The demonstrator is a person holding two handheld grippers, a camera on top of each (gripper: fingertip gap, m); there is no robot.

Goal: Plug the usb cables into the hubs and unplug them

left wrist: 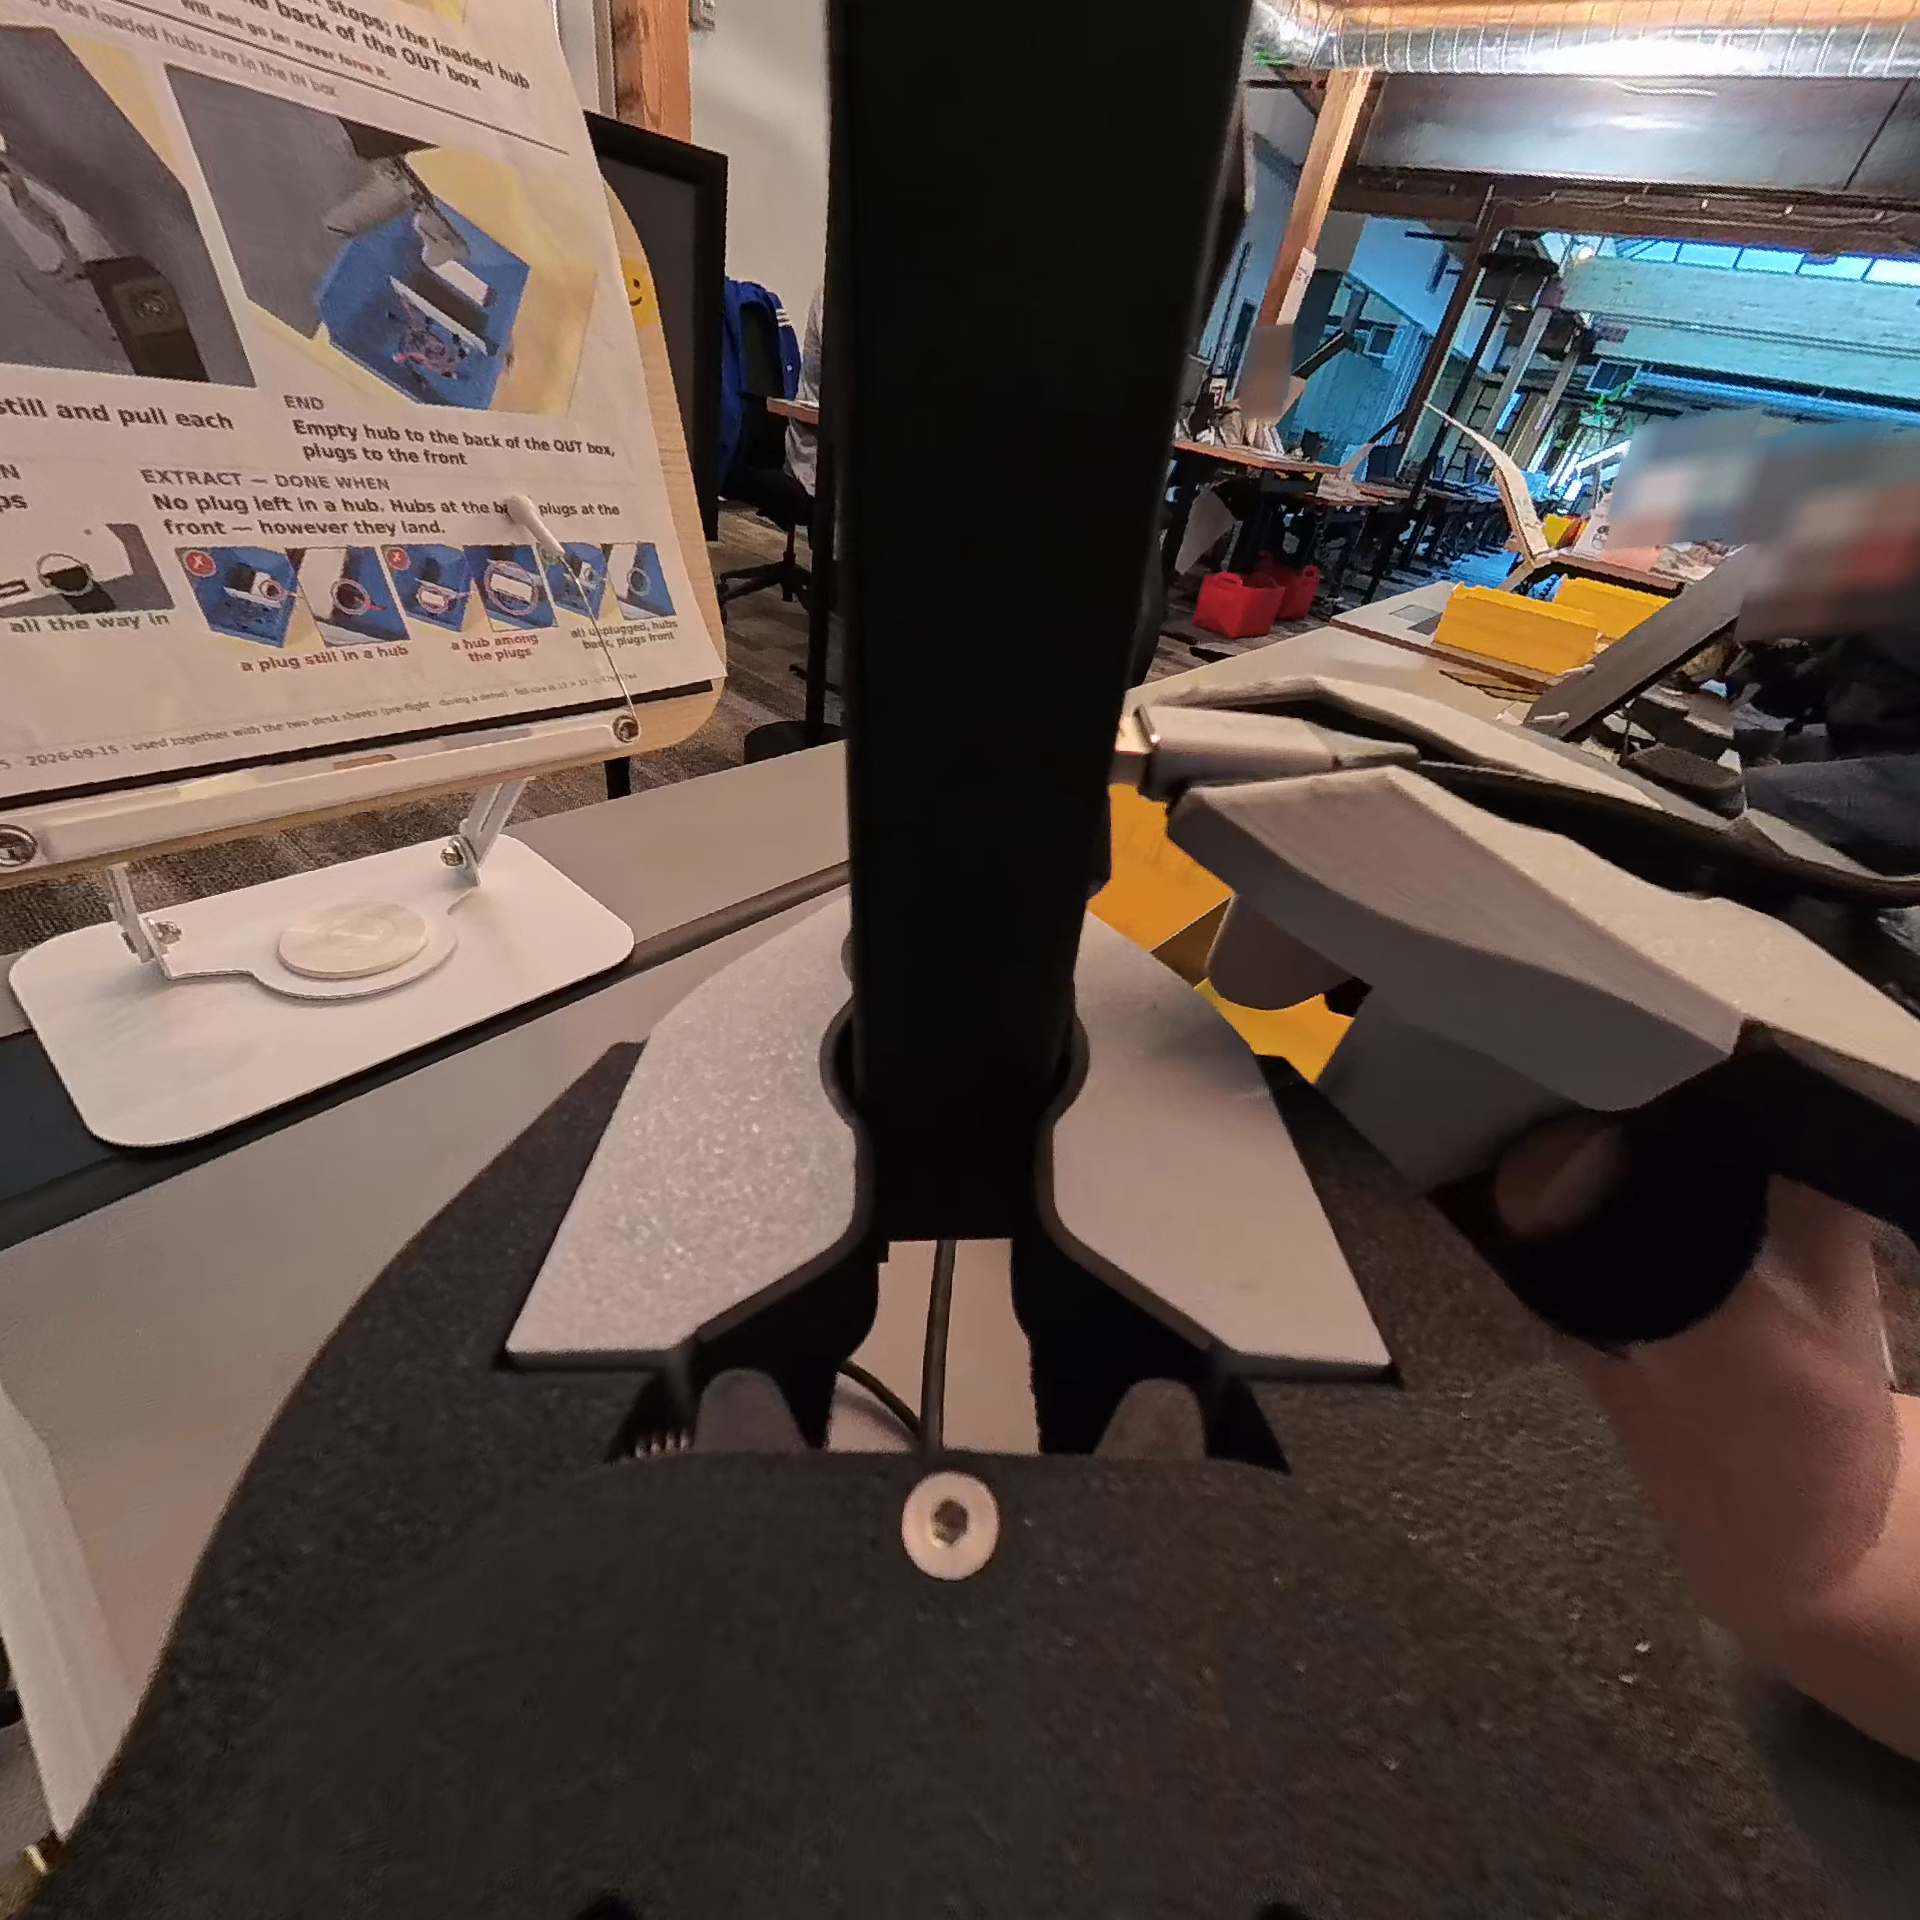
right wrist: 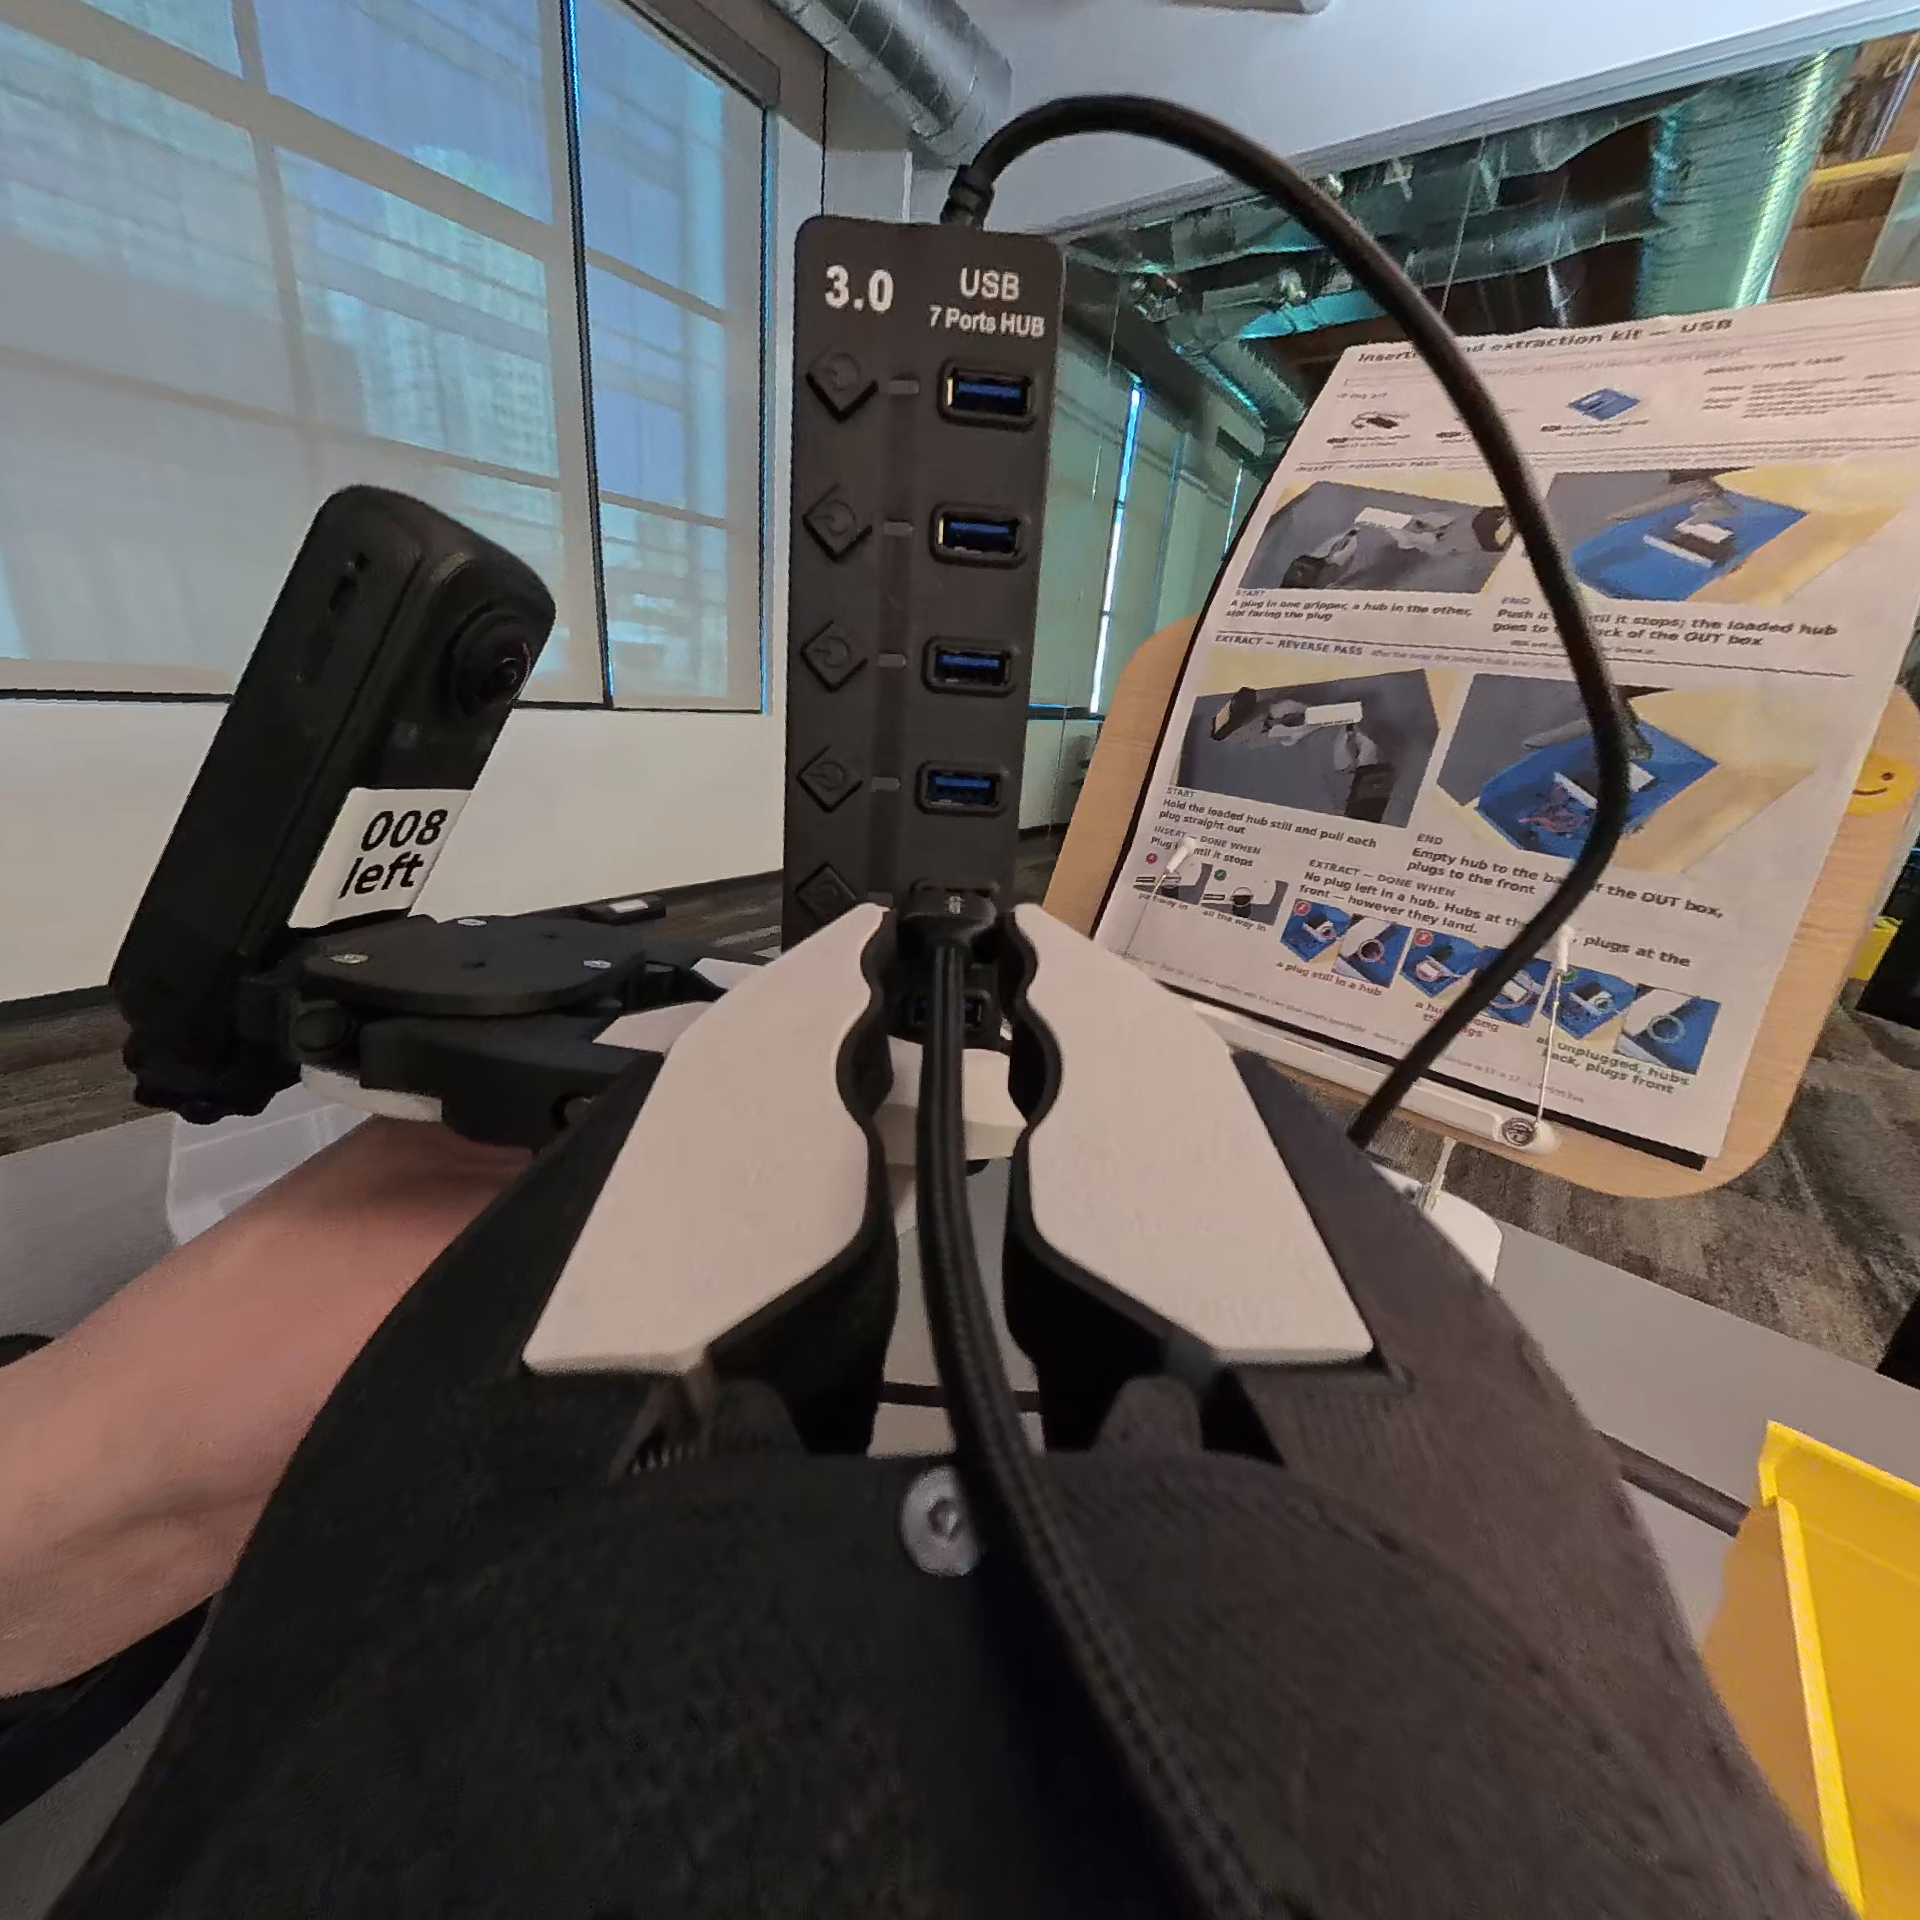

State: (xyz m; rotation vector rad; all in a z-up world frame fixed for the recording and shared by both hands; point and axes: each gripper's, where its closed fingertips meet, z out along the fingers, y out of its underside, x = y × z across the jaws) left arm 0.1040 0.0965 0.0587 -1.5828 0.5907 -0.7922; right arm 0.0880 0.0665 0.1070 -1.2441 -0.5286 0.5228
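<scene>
Bins in yellow plastic sit at the margins: one bin shows only a wall at the right wrist view's lower right corner, its contents out of sight, and more yellow bins stand on a far tabletop in the left wrist view, too distant to tell what they hold. Between the two tools stands the black hub, upright and lifted off the tabletop, its row of blue ports facing the right tool. The left tool is clamped narrow on the hub's lower end, the hub rising as a dark slab between its fingers. The right tool is closed snugly on a black USB plug, which sits at a lower port of the hub, touching it; how deep it is seated cannot be told. Its braided cable trails back between the white fingers over the tool body. The hub's own black lead leaves its top and loops wide to the right, hanging in front of an instruction sheet propped on a white stand. That stand occupies the tabletop just left of the left tool, near the tabletop's far edge, with bare grey surface around its base. A person's forearm reaches in from the left behind the left tool's camera.
</scene>
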